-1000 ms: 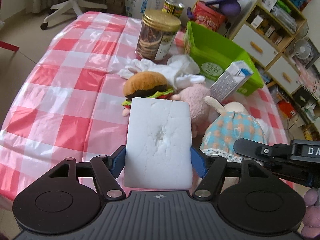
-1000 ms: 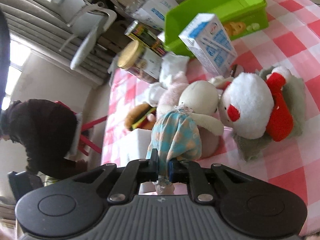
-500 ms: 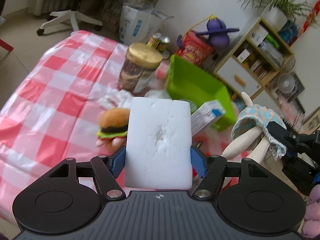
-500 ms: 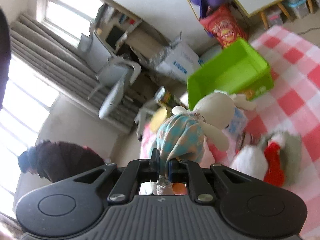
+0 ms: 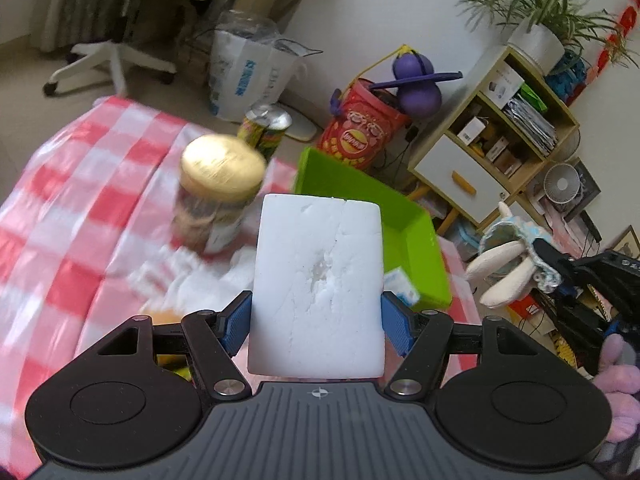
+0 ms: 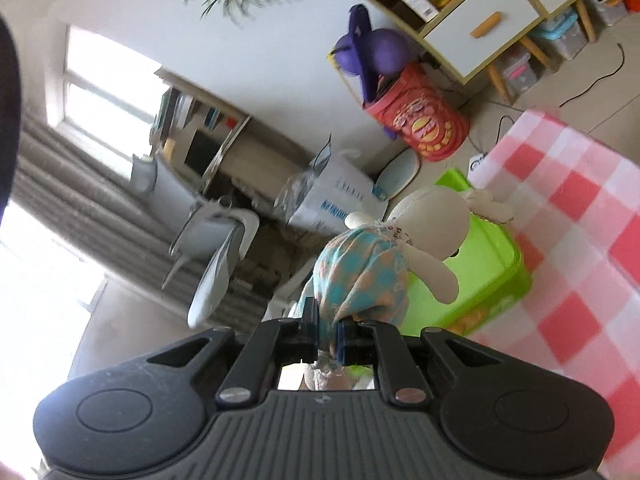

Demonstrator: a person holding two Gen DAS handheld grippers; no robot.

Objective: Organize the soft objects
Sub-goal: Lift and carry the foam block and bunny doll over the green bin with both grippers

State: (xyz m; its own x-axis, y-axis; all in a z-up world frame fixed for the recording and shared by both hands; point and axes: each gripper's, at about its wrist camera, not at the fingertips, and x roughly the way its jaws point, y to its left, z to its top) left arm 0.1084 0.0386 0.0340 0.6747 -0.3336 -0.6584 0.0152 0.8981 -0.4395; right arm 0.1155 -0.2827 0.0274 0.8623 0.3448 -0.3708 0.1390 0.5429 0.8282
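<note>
While both hands are carrying over the checked table (image 5: pixel 80 208), I am logging: left gripper (image 5: pixel 316 320) clamping a white foam block (image 5: pixel 318 292); right gripper (image 6: pixel 328 336) pinching a rabbit doll (image 6: pixel 368 276) by its dress; green bin (image 5: pixel 416 240) looking empty, nothing placed yet.

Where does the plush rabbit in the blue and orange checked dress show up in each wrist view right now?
Left wrist: the plush rabbit hangs at the right edge, pinched by the right gripper.
Right wrist: it fills the centre, dress clamped at the fingertips, head towards the table.
Shared landmark: the green bin, left of the rabbit in the left view, behind it in the right.
</note>
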